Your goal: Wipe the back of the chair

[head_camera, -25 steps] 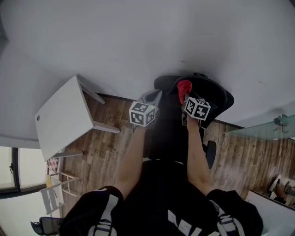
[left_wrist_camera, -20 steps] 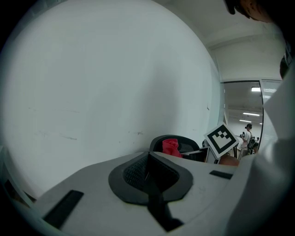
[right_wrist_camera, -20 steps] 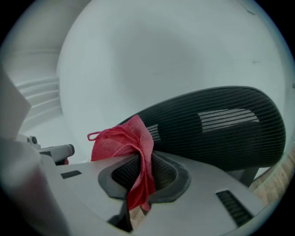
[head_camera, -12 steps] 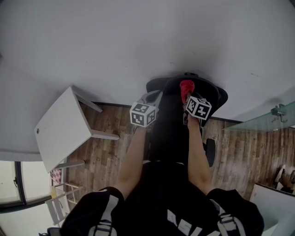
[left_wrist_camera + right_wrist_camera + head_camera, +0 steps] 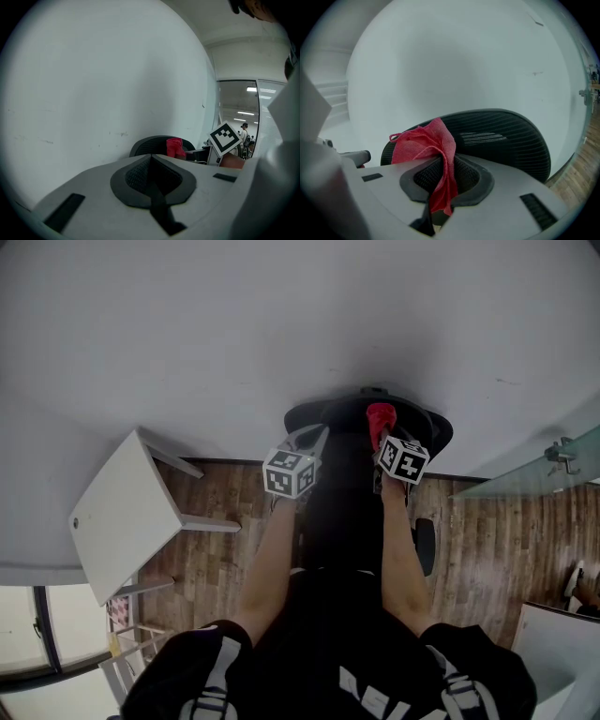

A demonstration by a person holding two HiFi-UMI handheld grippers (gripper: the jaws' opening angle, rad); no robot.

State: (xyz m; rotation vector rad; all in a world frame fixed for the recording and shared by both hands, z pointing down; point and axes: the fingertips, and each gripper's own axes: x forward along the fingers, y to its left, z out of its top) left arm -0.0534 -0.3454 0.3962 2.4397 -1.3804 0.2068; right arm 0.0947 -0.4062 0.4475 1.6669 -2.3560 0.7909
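Right tool: the right tool [image 5: 443, 176] was clamped on a red woven cloth [image 5: 424, 140]. One fold was pinched between the jaws and the rest stood up in a bunch above them.
Left tool: the left tool [image 5: 151, 176] had its jaws together with nothing between them. It was held level, just beside the right one.
Task's thing: the black curved mesh chair back [image 5: 501, 136] was directly ahead of both tools and stood close to the plain white wall [image 5: 281, 315]. In the head view the cloth was at the top edge of the chair back; I could not tell whether it touched the mesh.
Step in hand, my judgement: bringing the cloth onto the upper edge to begin the wiping.
How to do it well: press the loose bunch flat on the mesh, not the hard jaw tips, and draw it in long overlapping strokes from the top edge downward. The grip should be kept firm, because the pinched fold was small and could slip out. The chair may turn or roll on the brown wooden floor [image 5: 487, 540], so the free left tool could hold the frame.
Count: two tools, each with one marker cube [image 5: 290, 472]; one cloth; one chair; one white square tabletop on thin legs [image 5: 117, 517], well apart at the left.
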